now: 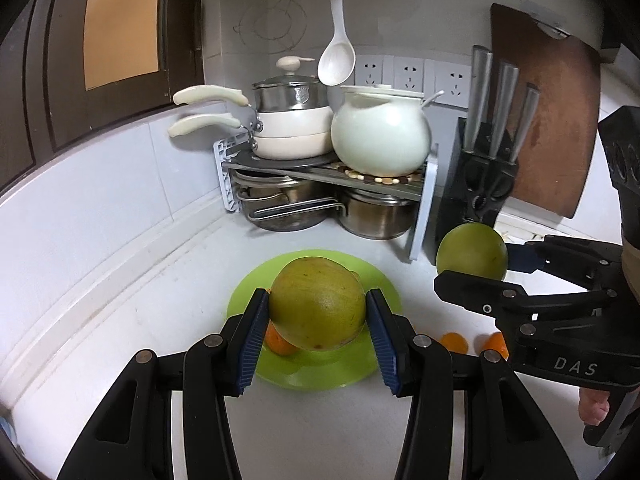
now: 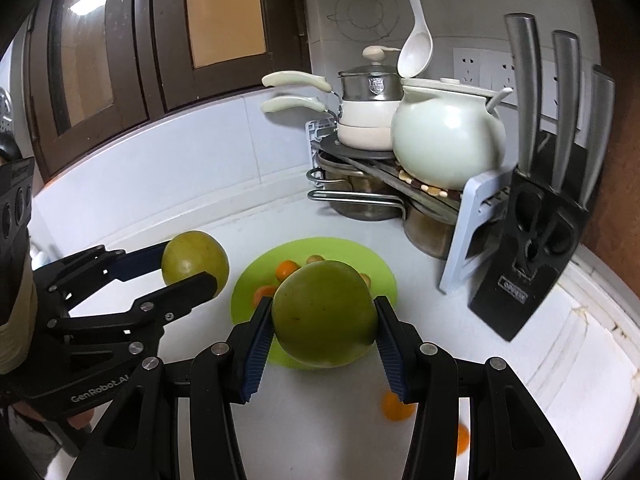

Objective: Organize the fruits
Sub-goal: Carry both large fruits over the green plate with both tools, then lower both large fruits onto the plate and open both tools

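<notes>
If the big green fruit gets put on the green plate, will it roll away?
Probably a little. The green fruit in the left gripper is round and smooth, so it may roll. The green plate looks nearly flat, and the small oranges on it might stop it.

A white tabletop [image 1: 168, 280] fills a tiled kitchen corner. A lime-green plate [image 1: 320, 372] lies flat on it near the middle. Two small oranges [image 1: 454, 342] sit directly on the surface just right of the plate, apart from each other. In the back corner stands a grey pot rack [image 1: 420, 220], with steel pots [image 1: 372, 216] on the tabletop beneath its shelf. Just right of the rack stands a black knife block [image 2: 528, 256], tilted backward.
</notes>
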`<state>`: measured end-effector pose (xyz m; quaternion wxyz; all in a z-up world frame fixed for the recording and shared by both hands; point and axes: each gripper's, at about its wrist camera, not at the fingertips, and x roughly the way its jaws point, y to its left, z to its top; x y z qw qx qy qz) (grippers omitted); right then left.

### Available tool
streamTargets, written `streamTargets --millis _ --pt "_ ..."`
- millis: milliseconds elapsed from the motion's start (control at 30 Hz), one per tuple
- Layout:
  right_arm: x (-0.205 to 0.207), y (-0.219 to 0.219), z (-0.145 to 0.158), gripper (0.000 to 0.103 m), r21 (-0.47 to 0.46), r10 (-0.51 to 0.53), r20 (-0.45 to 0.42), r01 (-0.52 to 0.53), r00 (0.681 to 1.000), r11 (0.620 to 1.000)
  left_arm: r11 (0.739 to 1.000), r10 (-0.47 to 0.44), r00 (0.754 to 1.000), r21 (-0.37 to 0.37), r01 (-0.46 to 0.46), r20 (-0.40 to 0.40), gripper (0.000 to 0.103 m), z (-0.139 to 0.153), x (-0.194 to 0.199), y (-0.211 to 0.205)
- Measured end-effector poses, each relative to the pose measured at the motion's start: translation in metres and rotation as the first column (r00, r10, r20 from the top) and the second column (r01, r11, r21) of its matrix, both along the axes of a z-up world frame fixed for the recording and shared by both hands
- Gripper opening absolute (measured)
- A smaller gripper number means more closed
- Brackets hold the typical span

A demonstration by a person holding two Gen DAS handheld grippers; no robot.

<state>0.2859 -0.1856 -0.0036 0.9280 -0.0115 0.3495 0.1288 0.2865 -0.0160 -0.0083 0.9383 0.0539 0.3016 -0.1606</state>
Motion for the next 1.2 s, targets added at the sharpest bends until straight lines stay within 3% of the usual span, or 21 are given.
streamTargets --millis 433,933,1200 --pt "0.056 -0.001 -0.016 0.05 -0.006 0.024 -0.061 -0.024 0.998 1.0 1.0 0.022 0.999 0.008 -0.021 -0.05 0.049 -0.015 0.053 -0.005" --pt "0.119 -0.004 -0.076 0.05 -0.027 0.042 -0.246 -0.05 0.968 0.998 0.999 0.005 0.979 0.033 0.002 -0.203 0.049 -0.071 0.108 -0.009" --pt "0.134 -0.002 -0.1 0.05 -0.028 0.057 -0.31 -0.069 0.949 0.997 0.999 0.005 0.971 0.05 0.007 -0.241 0.049 -0.088 0.119 -0.011"
